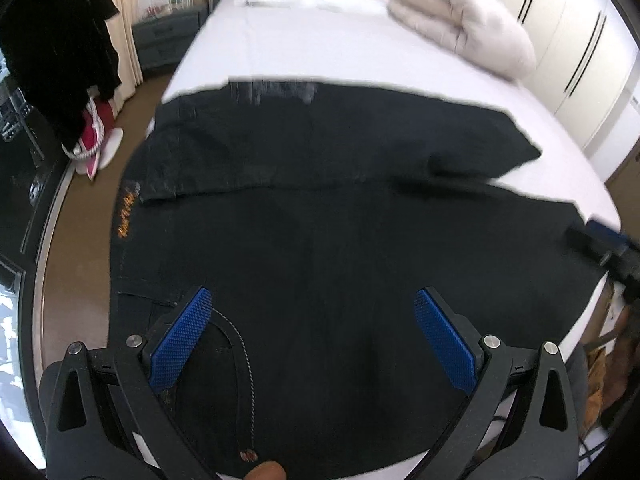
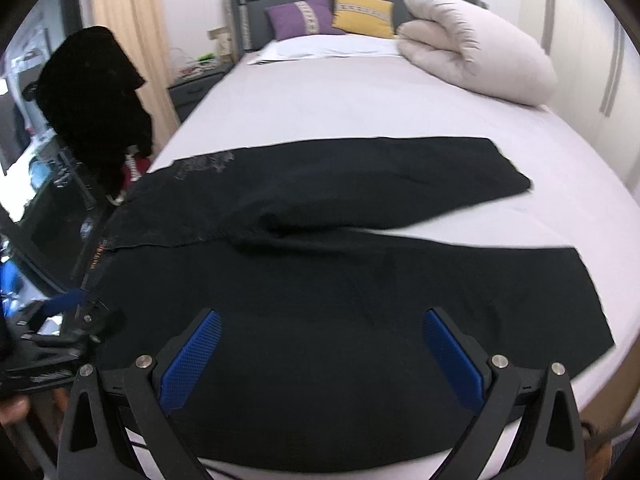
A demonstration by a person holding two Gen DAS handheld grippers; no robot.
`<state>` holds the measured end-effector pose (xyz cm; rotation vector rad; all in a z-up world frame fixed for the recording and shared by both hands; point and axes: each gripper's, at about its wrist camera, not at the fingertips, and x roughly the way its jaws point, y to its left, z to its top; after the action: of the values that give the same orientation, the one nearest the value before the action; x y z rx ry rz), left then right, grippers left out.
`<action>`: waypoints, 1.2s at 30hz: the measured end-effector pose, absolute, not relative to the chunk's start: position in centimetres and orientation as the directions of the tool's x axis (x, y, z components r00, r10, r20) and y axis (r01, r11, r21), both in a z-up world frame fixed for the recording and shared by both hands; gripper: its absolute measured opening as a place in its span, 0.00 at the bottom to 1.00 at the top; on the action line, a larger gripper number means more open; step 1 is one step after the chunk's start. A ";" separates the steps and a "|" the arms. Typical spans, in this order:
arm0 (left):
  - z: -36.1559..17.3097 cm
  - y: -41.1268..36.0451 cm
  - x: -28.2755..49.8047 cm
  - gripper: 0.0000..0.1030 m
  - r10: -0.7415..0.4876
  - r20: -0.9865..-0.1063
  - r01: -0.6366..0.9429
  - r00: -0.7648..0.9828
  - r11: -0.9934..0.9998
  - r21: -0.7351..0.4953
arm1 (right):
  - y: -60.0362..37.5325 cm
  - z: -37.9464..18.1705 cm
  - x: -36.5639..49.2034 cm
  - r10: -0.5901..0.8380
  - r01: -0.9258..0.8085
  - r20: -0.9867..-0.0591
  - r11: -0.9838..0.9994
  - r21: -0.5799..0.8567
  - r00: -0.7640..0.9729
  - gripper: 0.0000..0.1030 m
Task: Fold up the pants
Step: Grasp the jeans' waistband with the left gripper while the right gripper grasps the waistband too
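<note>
Pants (image 2: 320, 280) flat on bed (image 2: 320, 96); orange waistband lettering (image 1: 127, 212) unreadable

The black left gripper with blue ridged pads (image 1: 312, 300) fills the lower frame, jaws spread wide, empty. The matching black right gripper (image 2: 322, 322) sits low in its frame, likewise spread wide.

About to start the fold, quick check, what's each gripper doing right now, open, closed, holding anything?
Left gripper: open, holding nothing, above the black pants.
Right gripper: open, holding nothing, above the pants too.
</note>
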<state>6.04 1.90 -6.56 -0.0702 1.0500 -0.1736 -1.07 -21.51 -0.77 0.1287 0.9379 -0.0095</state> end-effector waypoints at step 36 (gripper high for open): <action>-13.0 10.2 38.4 0.07 -0.281 -0.911 0.498 0.302 0.861 -0.100 | -22.2 -3.7 18.5 0.298 -0.453 -0.843 0.888 0.074 0.447 0.62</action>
<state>38.38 10.19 -12.97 0.2163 1.1544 -0.5214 18.46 -22.20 -3.74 -0.1716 1.0055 0.4675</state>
